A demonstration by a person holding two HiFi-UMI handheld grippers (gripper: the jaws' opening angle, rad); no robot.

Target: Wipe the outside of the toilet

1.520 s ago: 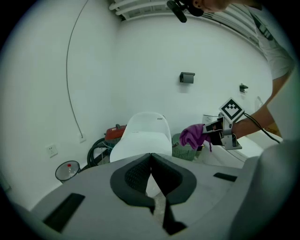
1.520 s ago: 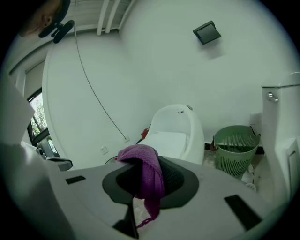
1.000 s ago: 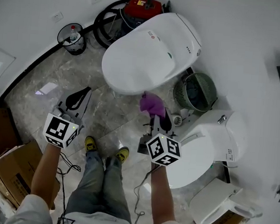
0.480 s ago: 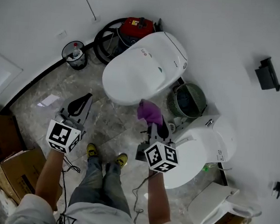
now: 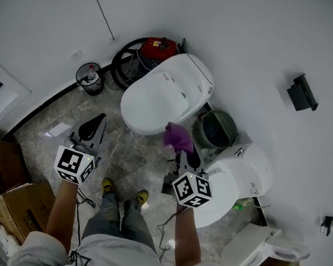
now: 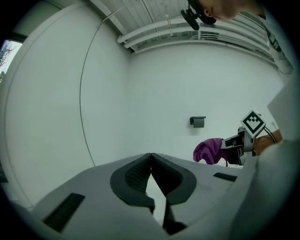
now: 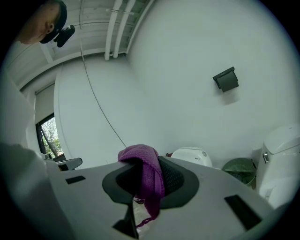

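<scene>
Toilet (image 5: 164,92) stands at 12 o'clock, lid down, smaller in view than a second ago: we have drawn back. Our right tool (image 5: 182,151) still pinches the purple cloth (image 5: 177,136) just beside its front edge; our left tool (image 5: 94,124) is closed on nothing. We judge the wiping not begun.

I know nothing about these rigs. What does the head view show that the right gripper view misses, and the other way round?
Only the head view: the person's yellow shoes, the cardboard boxes and the small black bin on the floor.
Only the right gripper view: the ceiling pipes and a window with greenery outside.
Both: the purple cloth clamped in the right gripper, the toilet, the green basket and the dark fixture on the wall.
</scene>
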